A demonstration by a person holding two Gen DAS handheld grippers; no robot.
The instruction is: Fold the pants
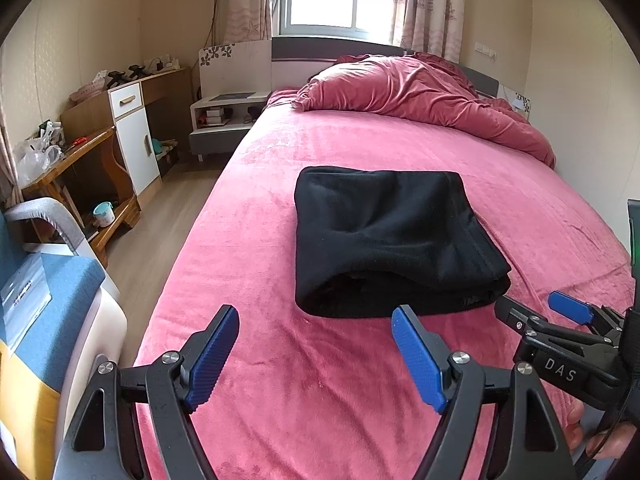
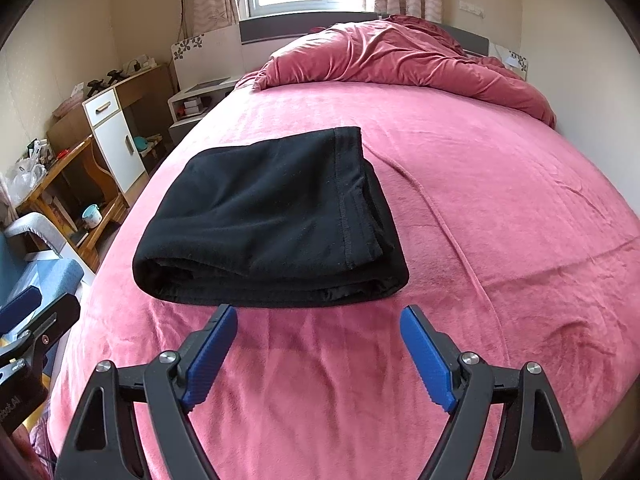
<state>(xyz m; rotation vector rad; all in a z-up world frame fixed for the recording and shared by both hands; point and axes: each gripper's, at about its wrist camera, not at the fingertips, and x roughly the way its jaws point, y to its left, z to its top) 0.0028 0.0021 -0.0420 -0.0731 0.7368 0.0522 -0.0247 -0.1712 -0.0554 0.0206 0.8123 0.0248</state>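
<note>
The black pants (image 1: 392,240) lie folded into a thick rectangular stack on the pink bed cover (image 1: 280,380), also seen in the right wrist view as pants (image 2: 272,220) on the cover (image 2: 480,200). My left gripper (image 1: 316,316) hovers open just in front of the stack's near edge, nothing between its blue pads. My right gripper (image 2: 318,312) is open too, right before the near folded edge, holding nothing. The right gripper (image 1: 536,308) shows at the right of the left wrist view, with a hand (image 1: 600,432) on it.
A crumpled pink duvet (image 1: 420,92) is heaped at the head of the bed. Left of the bed are a nightstand (image 1: 224,116), a white cabinet (image 1: 136,140), a wooden desk (image 1: 80,176) and a blue-cushioned chair (image 1: 48,288). A wall runs along the bed's right side.
</note>
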